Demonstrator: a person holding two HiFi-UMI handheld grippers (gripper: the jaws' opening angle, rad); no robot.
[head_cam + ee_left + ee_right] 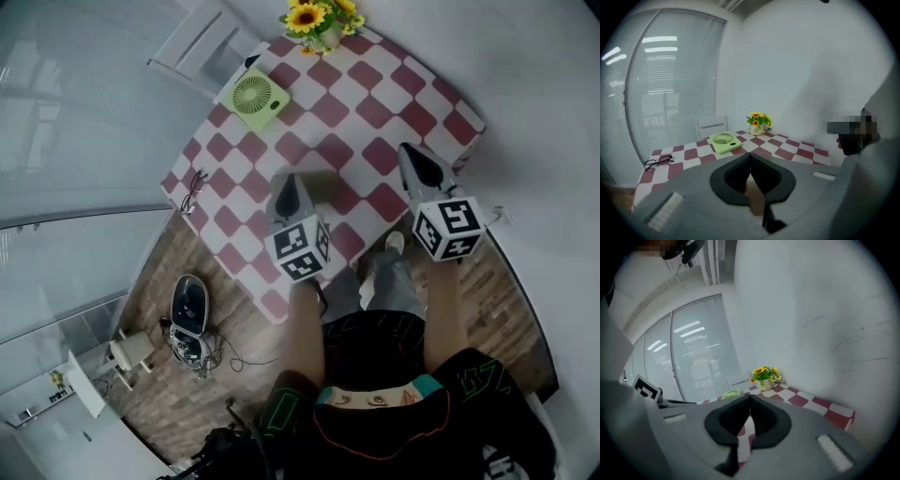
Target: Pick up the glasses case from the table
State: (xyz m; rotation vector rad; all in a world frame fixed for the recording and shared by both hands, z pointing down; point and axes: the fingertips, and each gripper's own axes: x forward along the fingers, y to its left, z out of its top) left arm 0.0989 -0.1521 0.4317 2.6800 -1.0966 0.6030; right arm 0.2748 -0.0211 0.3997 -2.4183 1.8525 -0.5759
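No glasses case shows in any view. The red-and-white checked table (375, 112) carries a pair of dark glasses (194, 190) near its left edge, seen also in the left gripper view as glasses (658, 161). My left gripper (289, 187) hangs over the table's near side, its jaws together and empty (750, 157). My right gripper (415, 159) is over the table's right side by the wall, jaws also closed with nothing between them (750, 399).
A green flat fan (254, 97) (724, 142) lies at the far left of the table. A pot of sunflowers (317, 21) (764, 377) stands at the far corner. A white chair (192, 47) is behind the table, and a dark appliance (189, 314) sits on the floor at left.
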